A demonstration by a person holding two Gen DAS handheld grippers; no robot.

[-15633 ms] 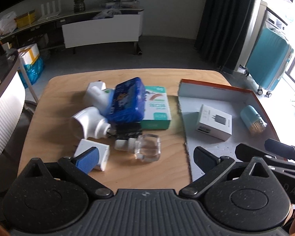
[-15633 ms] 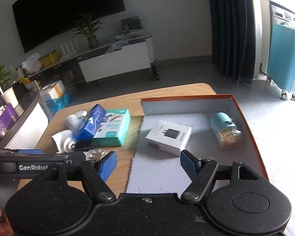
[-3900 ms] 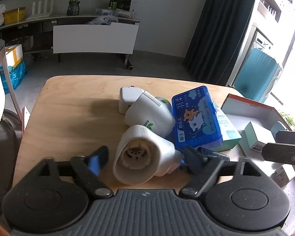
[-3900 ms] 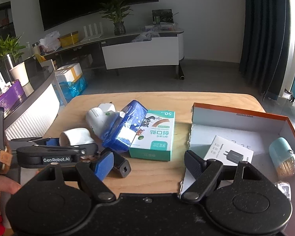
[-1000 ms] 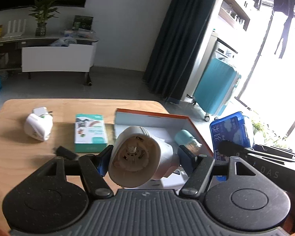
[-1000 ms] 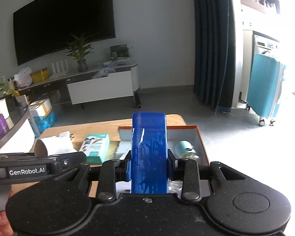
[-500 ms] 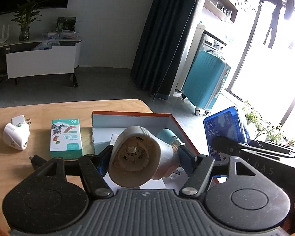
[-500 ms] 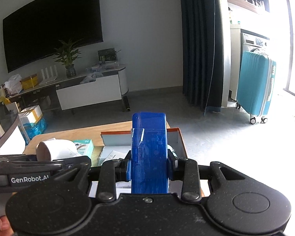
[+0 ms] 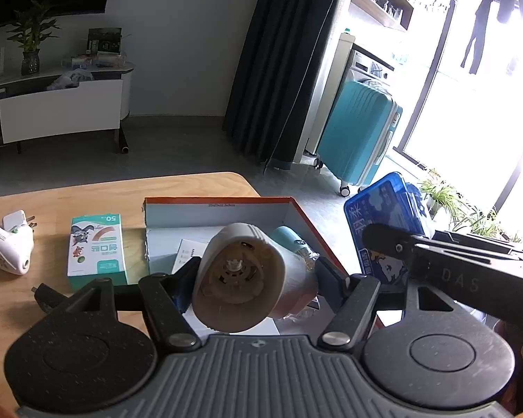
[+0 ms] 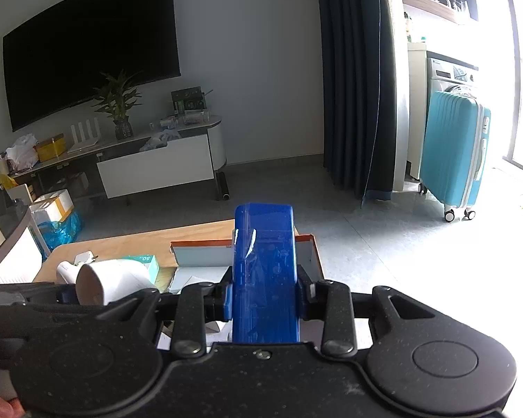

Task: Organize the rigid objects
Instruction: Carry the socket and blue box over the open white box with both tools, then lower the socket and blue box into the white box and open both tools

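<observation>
The left gripper [image 9: 258, 278] clamps the stiff, smooth white device [image 9: 247, 278] across its middle; at 3 o'clock the right gripper [image 10: 265, 296] pinches the hard blue case [image 10: 264, 275], probably light.

white plug-in device [image 9: 247, 275] gripped, blue case [image 10: 265, 278] upright

Both wrist cameras look forward, downward, sharing the orange-rimmed box [image 9: 307, 214].

Right gripper [image 10: 264, 294] clamped on blue plastic case [image 10: 264, 271], held upright on edge. Left gripper [image 10: 97, 292] at left holds white cone-shaped device [image 10: 113, 280]. Beyond: orange-rimmed box [image 10: 205, 245] on tabletop [image 10: 122, 242], teal carton [image 10: 146, 261] left of it.
</observation>
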